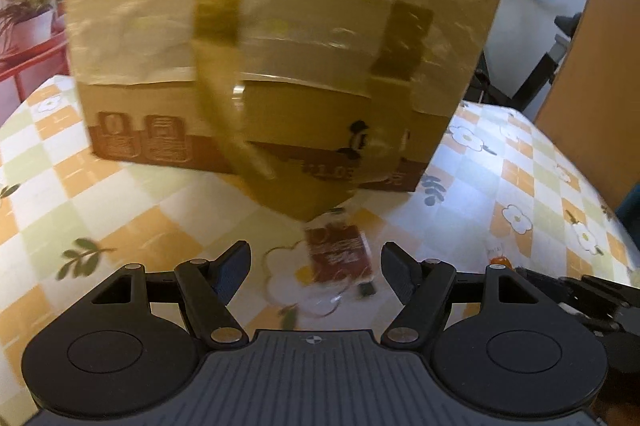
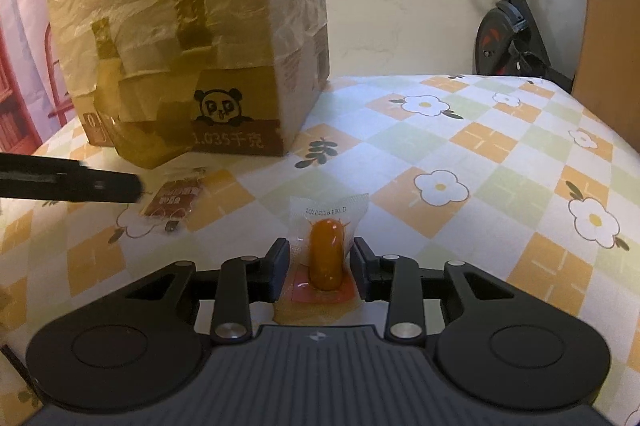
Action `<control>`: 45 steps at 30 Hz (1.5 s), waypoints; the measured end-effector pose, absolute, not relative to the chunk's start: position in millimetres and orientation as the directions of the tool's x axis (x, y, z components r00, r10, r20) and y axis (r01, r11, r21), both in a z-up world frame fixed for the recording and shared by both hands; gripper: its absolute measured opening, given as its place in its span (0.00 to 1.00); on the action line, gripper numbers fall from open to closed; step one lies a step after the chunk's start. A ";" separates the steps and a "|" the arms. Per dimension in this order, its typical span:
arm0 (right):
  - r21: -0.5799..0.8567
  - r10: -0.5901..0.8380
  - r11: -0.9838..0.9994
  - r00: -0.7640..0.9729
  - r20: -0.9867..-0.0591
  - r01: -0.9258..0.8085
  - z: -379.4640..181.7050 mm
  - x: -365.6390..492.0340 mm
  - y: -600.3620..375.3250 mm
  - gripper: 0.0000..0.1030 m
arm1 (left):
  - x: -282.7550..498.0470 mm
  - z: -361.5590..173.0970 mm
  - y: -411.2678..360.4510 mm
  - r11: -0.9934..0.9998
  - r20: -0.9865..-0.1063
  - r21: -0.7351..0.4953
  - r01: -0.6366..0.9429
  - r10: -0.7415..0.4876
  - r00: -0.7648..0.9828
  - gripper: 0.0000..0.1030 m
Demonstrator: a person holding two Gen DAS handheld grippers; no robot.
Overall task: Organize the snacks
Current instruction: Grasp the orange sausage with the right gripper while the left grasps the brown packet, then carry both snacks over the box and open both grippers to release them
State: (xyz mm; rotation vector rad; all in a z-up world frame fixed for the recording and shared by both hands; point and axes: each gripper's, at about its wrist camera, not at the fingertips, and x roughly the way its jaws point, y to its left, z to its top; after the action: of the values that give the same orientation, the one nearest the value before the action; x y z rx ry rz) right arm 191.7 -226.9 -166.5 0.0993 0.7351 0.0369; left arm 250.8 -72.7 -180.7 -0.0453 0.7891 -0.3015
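Observation:
A taped cardboard box (image 1: 276, 37) with a panda print stands on the checkered tablecloth (image 1: 132, 209); it also shows in the right wrist view (image 2: 192, 45). A brown snack packet (image 1: 338, 256) lies flat just in front of the box. My left gripper (image 1: 316, 266) is open, its fingers on either side of this packet. The packet (image 2: 174, 199) and a left finger (image 2: 72, 181) show in the right wrist view. My right gripper (image 2: 320, 262) is shut on a clear packet with an orange sausage-shaped snack (image 2: 326, 254).
A red wire rack with a potted plant (image 1: 28, 13) stands behind the table at the left. An exercise bike (image 2: 508, 29) stands by the far wall. A wooden panel (image 1: 592, 85) rises at the right edge of the table.

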 end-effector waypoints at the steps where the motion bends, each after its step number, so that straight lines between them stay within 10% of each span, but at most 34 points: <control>1: 0.107 0.071 0.994 0.743 -0.666 0.001 -166.6 191.2 -227.2 0.35 | 253.7 -183.1 -78.5 0.957 -0.697 -0.144 0.253 -0.279 0.661 0.72; 13: 0.153 0.119 0.988 0.750 -0.651 -0.023 -168.4 191.7 -229.6 0.35 | 272.8 -203.0 -120.0 0.974 -0.718 0.000 0.229 -0.159 0.678 0.70; 20: 0.170 0.130 0.985 0.751 -0.648 -0.024 -168.6 191.8 -231.6 0.35 | 263.0 -203.2 -117.8 0.970 -0.707 -0.003 0.243 -0.174 0.685 0.48; 45: 0.202 0.127 0.979 0.766 -0.630 0.003 -165.8 186.3 -237.1 0.35 | 194.0 -157.5 -53.6 0.962 -0.615 -0.088 0.258 -0.257 0.746 0.46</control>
State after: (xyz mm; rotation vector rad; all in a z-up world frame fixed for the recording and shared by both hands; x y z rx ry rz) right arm 186.3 -237.1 -165.8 0.1967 0.6955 0.0678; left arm 194.0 -53.6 -157.5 0.0024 0.6721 -0.2818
